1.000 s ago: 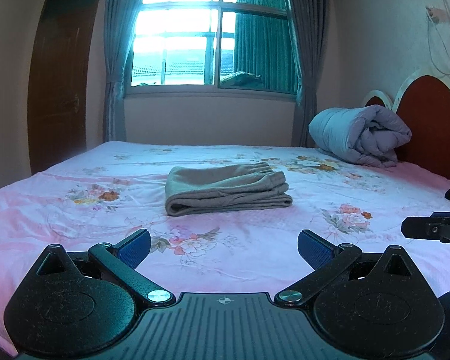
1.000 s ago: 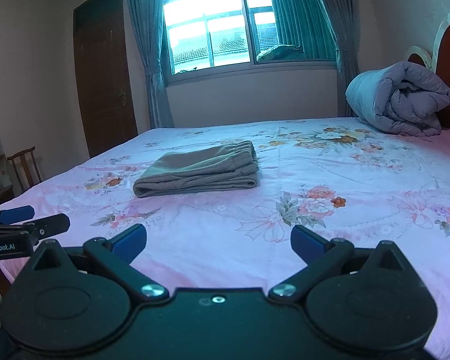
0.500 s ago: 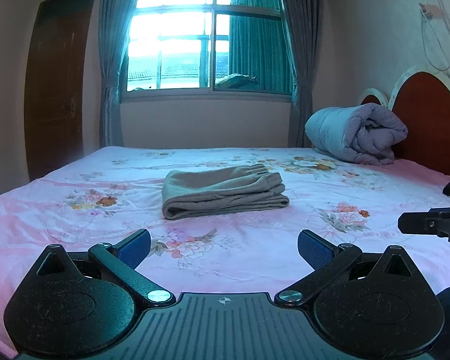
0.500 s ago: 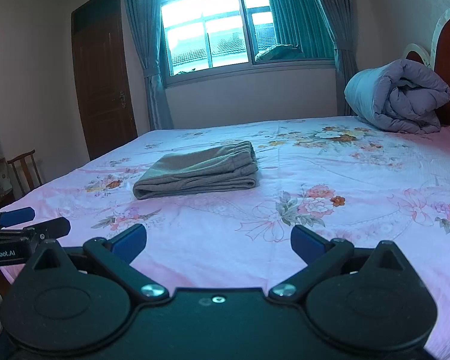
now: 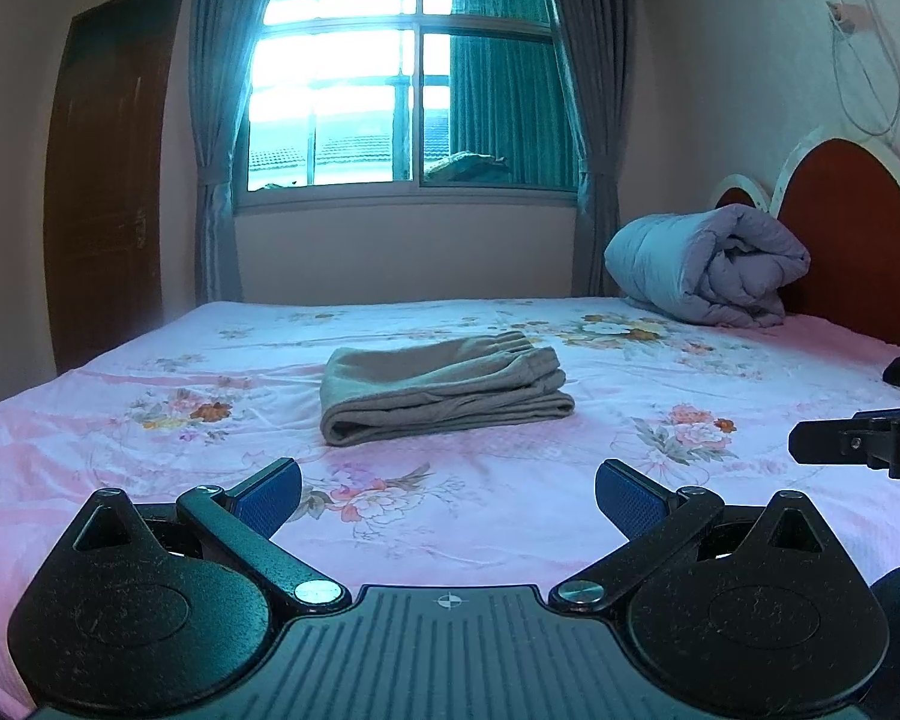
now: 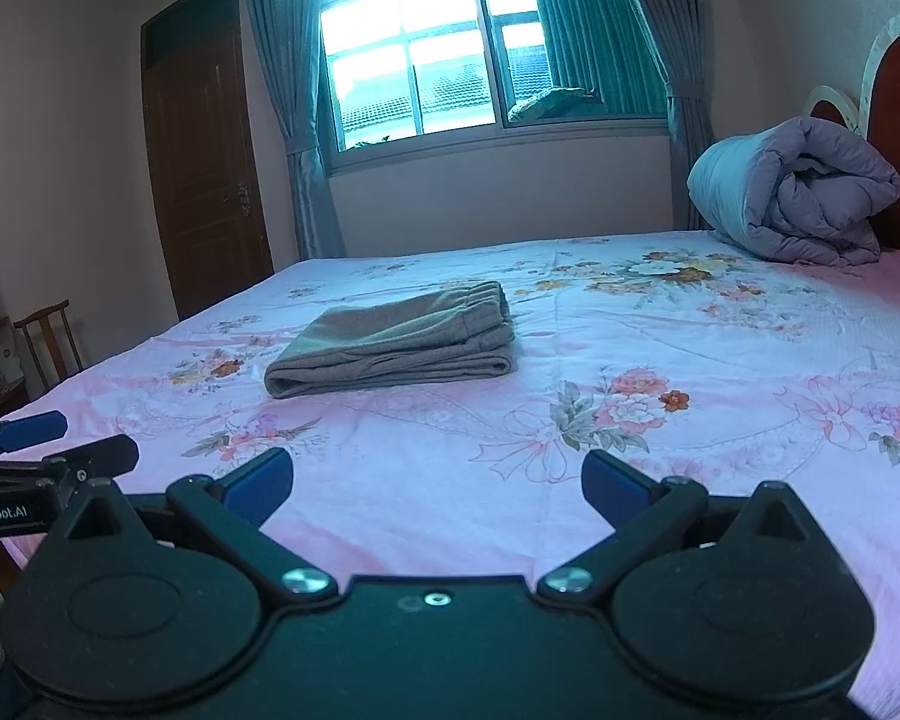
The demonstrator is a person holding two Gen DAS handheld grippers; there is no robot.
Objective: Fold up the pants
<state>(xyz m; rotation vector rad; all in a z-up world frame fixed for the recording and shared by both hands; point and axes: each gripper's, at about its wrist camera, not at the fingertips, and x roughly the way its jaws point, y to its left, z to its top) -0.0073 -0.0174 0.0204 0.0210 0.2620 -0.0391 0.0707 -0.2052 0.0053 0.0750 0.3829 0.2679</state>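
The pants [image 5: 444,390] lie folded into a flat grey-brown bundle on the bed [image 5: 150,480], which has a pink sheet with printed flowers. In the left wrist view the left gripper [image 5: 448,489] has its jaws released, wide apart, with nothing between them; the pants are straight ahead of the jaws and well apart from them. In the right wrist view the right gripper [image 6: 437,479] also has its jaws released and empty. The pants [image 6: 393,339] are ahead of these jaws and a little to the left, also well apart.

The two grippers are side by side at the near edge of the bed. The tip of the right gripper [image 5: 858,441] shows at the right edge of the left wrist view, and the tip of the left gripper [image 6: 48,444] shows at the left edge of the right wrist view.

Far ahead and to the right of both jaws, a rolled grey quilt [image 5: 708,267] rests against the red headboard [image 5: 852,222]. A window [image 5: 408,78] with curtains is behind the bed, and a brown door [image 6: 204,168] is to the left.
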